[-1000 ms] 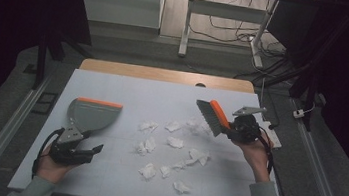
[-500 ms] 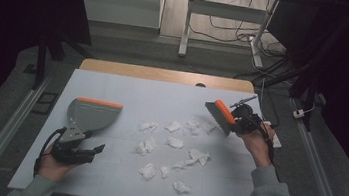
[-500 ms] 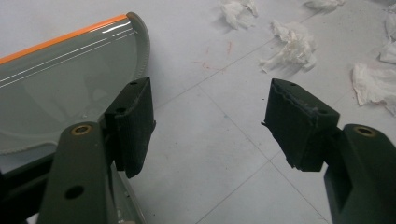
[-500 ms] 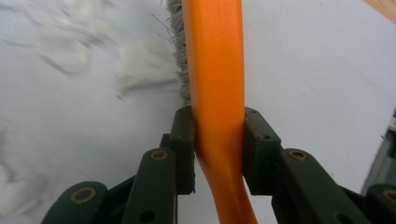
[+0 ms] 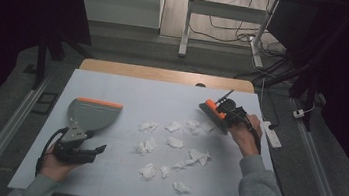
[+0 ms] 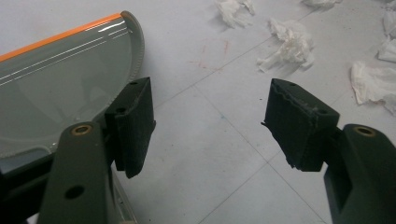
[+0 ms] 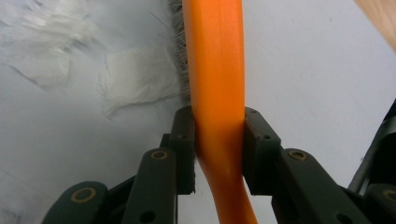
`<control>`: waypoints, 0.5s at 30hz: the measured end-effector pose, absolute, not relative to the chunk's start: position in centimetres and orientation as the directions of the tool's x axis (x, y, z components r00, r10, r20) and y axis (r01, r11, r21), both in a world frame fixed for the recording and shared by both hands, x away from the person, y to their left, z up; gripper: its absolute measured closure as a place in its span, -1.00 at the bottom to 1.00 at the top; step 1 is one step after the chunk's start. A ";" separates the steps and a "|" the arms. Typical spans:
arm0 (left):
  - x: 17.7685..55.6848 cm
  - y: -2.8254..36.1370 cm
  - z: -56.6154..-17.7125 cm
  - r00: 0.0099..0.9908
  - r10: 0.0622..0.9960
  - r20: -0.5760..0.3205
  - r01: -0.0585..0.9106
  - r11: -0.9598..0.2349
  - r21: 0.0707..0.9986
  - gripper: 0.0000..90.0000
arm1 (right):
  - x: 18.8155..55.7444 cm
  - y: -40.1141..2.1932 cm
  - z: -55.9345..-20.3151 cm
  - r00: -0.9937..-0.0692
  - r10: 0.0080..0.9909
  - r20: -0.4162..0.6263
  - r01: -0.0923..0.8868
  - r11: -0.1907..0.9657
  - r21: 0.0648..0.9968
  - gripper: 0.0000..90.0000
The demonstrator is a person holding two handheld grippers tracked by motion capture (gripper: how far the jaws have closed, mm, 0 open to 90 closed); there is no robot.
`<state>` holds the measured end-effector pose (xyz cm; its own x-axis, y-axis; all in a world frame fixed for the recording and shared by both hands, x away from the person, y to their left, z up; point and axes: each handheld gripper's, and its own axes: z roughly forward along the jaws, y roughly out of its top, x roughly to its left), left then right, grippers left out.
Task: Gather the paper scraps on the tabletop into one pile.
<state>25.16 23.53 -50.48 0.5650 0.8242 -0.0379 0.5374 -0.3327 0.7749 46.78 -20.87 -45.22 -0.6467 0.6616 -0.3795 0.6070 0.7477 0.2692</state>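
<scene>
Between my grey plastic dustpan with the orange lip (image 5: 91, 114) and the scattered crumpled white paper scraps (image 5: 173, 141), bare tabletop gives passage; those scraps block the dustpan's right.

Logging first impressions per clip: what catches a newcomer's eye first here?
Crumpled white paper scraps scattered mid-table. At their far right edge, the right gripper clamps an orange-handled brush, bristles beside a scrap. At left lies a grey dustpan with orange lip, by the open left gripper.

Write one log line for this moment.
right gripper: shut on brush | left gripper: open beside dustpan | paper wads: scattered
</scene>
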 end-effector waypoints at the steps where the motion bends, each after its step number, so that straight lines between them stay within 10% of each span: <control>1: 25.2 23.6 -50.5 0.563 0.825 -0.043 0.539 -0.327 0.776 -0.25 | 46.6 -20.3 -45.4 -0.654 0.650 -0.387 0.598 0.757 0.263 0.55; 15: 25.2 23.4 -50.6 0.565 0.824 -0.038 0.541 -0.335 0.771 -0.25 | 43.0 -18.2 -45.1 -0.799 0.525 -0.294 0.458 0.848 0.267 0.57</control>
<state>25.20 23.41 -50.61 0.5648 0.8244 -0.0378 0.5411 -0.3354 0.7712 43.00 -18.16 -45.13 -0.7989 0.5247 -0.2940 0.4584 0.8477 0.2672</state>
